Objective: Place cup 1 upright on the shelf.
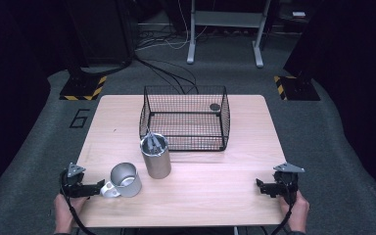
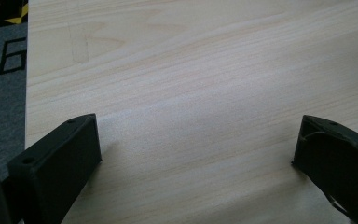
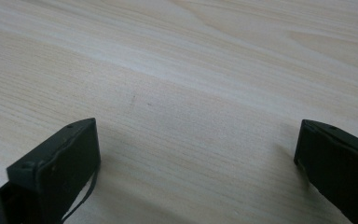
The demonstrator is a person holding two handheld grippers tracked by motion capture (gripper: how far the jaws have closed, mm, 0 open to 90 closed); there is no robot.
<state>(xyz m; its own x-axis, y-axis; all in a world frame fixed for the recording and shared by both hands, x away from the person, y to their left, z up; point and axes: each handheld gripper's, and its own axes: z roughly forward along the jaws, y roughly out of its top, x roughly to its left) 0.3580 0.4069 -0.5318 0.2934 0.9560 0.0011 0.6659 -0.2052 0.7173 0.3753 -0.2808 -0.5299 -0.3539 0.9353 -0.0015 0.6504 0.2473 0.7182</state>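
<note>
A shiny metal mug (image 1: 126, 179) lies on its side at the table's front left, mouth facing up and back, handle (image 1: 108, 189) toward my left gripper (image 1: 99, 186). That gripper rests on the wood just left of the mug; its jaws (image 2: 196, 144) stand wide apart over bare wood. Just right of the mug a metal cylinder (image 1: 155, 156) stands upright with thin metal pieces inside it. Behind it sits a black wire basket (image 1: 184, 117) with a small dark round thing (image 1: 215, 106) in its back right corner. My right gripper (image 1: 261, 186) lies at the front right, open (image 3: 196, 144) over bare wood.
The wooden table (image 1: 225, 171) stands on grey carpet marked with a 6 (image 1: 80, 118). Yellow-and-black striped bases (image 1: 83, 88) (image 1: 293, 87) flank the far corners. Cables (image 1: 171, 68) and a grey stand (image 1: 225, 29) lie beyond the table.
</note>
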